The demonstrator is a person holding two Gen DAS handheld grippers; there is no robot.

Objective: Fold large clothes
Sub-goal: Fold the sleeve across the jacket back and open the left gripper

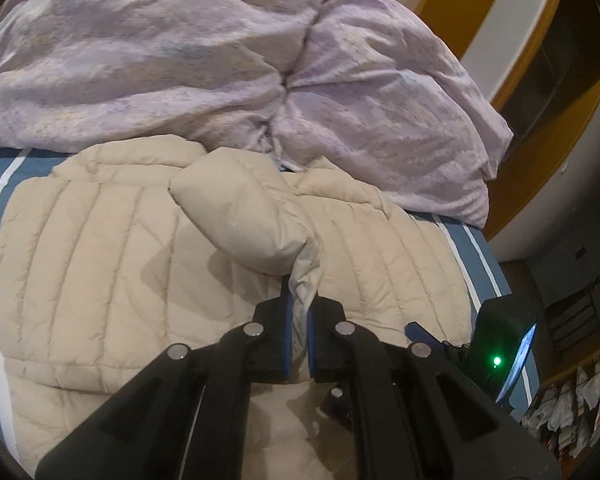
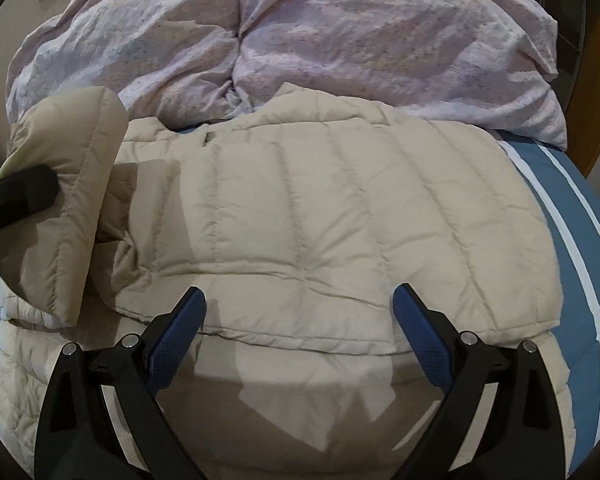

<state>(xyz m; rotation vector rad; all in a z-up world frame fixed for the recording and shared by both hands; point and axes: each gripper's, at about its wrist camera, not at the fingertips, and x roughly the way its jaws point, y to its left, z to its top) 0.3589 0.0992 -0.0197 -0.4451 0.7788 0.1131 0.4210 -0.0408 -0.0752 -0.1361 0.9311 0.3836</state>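
jacket (image 2: 320,208) on bed (image 2: 572,216), duvet (image 2: 340,40) behind

At lower centre the left tool (image 1: 299,322) pinches a sleeve (image 1: 244,216) of the beige puffer jacket (image 1: 92,248), spread on the blue bed (image 1: 4,184) below a lilac duvet (image 1: 180,52)
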